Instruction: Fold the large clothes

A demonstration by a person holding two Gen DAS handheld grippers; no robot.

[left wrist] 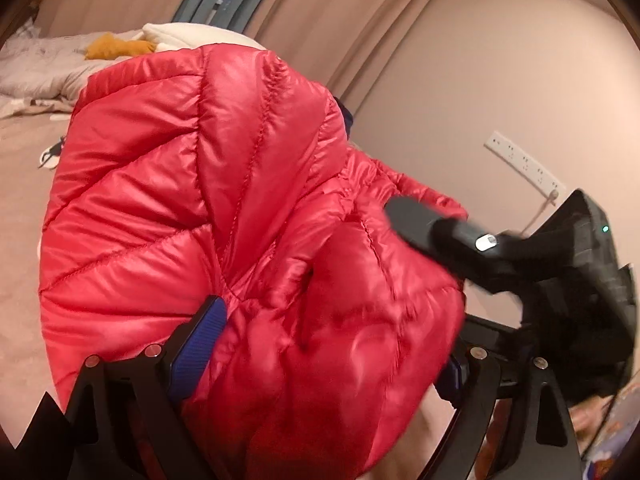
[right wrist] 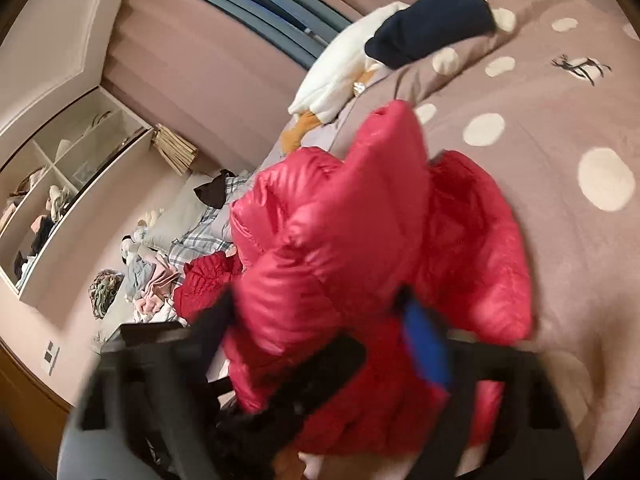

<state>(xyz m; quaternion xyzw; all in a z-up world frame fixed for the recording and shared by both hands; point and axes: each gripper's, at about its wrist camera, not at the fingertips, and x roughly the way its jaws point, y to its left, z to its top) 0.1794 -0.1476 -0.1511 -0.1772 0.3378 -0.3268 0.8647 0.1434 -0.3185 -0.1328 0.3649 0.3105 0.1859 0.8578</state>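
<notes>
Fabric of the red puffer jacket [left wrist: 224, 200] fills my left gripper [left wrist: 320, 356], whose jaws stand wide with the bulk bunched between the blue pads [left wrist: 198, 344]. My right gripper [right wrist: 320, 328] has jaws about half open, red quilting between them; whether they pinch it I cannot tell. Beyond, the jacket hangs over the spotted bedspread [right wrist: 560, 120].

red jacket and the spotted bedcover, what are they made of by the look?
Red jacket: looks like thin glossy synthetic shell, likely nylon or polyester, over puffy fill; it shines in the light and is stitched into quilted, bulging channels. Spotted bedcover: looks like soft matte fleece or plush, though blur leaves it open; no shine, a faintly fuzzy surface, cream dots on dusty pink-brown.
</notes>
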